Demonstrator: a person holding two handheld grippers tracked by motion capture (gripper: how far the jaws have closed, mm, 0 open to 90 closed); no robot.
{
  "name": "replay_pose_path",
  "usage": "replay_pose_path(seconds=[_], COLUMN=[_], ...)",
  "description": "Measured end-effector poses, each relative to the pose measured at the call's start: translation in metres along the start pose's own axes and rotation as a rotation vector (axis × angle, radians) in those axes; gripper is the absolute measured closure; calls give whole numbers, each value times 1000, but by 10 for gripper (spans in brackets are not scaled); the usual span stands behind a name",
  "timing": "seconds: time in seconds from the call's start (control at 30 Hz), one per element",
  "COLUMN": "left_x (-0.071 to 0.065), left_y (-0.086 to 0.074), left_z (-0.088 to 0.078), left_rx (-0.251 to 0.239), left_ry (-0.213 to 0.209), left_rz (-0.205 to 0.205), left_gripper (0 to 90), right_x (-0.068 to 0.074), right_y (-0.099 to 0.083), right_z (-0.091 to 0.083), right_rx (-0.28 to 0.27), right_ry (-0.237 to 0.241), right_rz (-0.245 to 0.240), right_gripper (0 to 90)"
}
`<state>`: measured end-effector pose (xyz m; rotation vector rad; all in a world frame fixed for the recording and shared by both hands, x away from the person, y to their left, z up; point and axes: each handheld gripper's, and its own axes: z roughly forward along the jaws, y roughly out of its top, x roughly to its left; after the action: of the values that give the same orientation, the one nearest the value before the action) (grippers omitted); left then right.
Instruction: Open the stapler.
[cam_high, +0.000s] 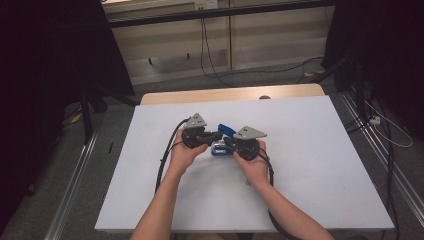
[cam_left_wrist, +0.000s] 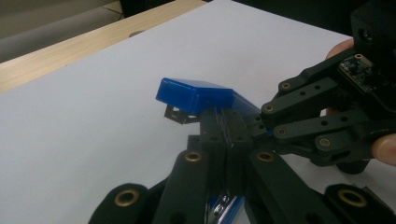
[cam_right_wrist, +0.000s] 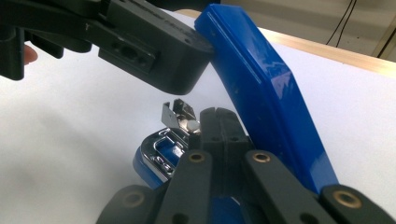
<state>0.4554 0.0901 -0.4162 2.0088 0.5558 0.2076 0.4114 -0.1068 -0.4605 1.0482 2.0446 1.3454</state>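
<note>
A blue stapler (cam_high: 224, 128) lies mid-table, hinged wide open, its blue cover (cam_right_wrist: 266, 93) raised steeply over the chrome magazine (cam_right_wrist: 161, 151) in its base. My left gripper (cam_left_wrist: 225, 116) is shut, and its tips rest against the underside of the cover (cam_left_wrist: 196, 95). My right gripper (cam_right_wrist: 215, 116) is shut too, its tips pushed into the gap between cover and base, beside a small metal tab (cam_right_wrist: 177, 114). In the high view the left gripper (cam_high: 218, 134) and the right gripper (cam_high: 227, 142) meet at the stapler. Nothing shows between either pair of jaws.
The stapler sits on a white sheet (cam_high: 310, 150) covering a wooden table (cam_high: 230, 94). A person's forearms come in from the near edge. Cables trail from both grippers, and more run over the floor beyond the table.
</note>
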Motion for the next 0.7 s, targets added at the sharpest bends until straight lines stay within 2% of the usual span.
replay_pose_path(seconds=[0.17,0.27,0.37,0.7], left_x=[3,6,7,5], left_y=[-7,-13,-16,-20], left_z=[-2,-2,1,9], left_rx=[22,42,59,72], left_ry=[11,39,61,73], left_rz=[-6,-14,-5,6], left_gripper=[895,898,900,900], right_x=[1,1,2,6], right_y=[0,0,0,-1], right_z=[0,0,0,1], right_rx=[3,5,6,10], right_ry=[2,1,-1,-6], right_rz=[-4,-9,-13,-28], right_gripper=[900,900,900,900])
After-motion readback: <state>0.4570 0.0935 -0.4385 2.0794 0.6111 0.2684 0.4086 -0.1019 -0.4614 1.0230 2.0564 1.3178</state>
